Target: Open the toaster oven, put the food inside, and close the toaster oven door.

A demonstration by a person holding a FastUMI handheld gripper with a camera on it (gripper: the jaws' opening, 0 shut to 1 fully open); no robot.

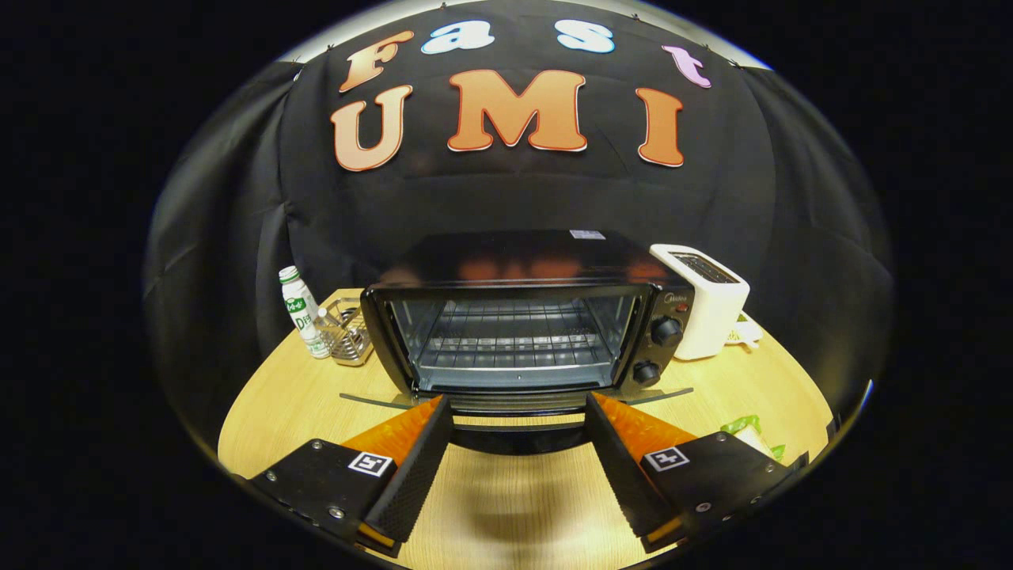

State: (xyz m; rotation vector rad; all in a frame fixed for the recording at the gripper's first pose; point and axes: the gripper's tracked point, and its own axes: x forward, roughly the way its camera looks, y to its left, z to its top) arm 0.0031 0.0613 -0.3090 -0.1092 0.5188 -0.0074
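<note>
Now, the lines below tell what the gripper view shows.

Gripper (518, 443): its two fingers are spread wide apart and clamp nothing; between them is the bare wooden surface (506, 507) and the front edge of the lowered door.

Toaster oven (526, 332): black, it stands in the middle of the surface, just ahead of the fingers, with its front open toward them.

Door (514, 423): it is folded down, about flat, and its dark front edge lies between the two fingertips; I cannot tell if the fingers touch it.

Inside of the oven: a wire rack (514, 340) lies across the cavity, and I see nothing on it.

Knobs (665, 331): two round black knobs sit one above the other on the right panel of the oven.

Food (748, 431): something green and pale, maybe wrapped, lies on the surface to the right of the right finger, well apart from the oven; it is too much hidden to say what it is.

White toaster (704, 305): it stands just beside the right side of the oven, a little behind.

Bottle (302, 313): white with green cap, upright, left of the oven.

Wire holder (348, 332): small and metal, it stands between the bottle and the oven.
</note>
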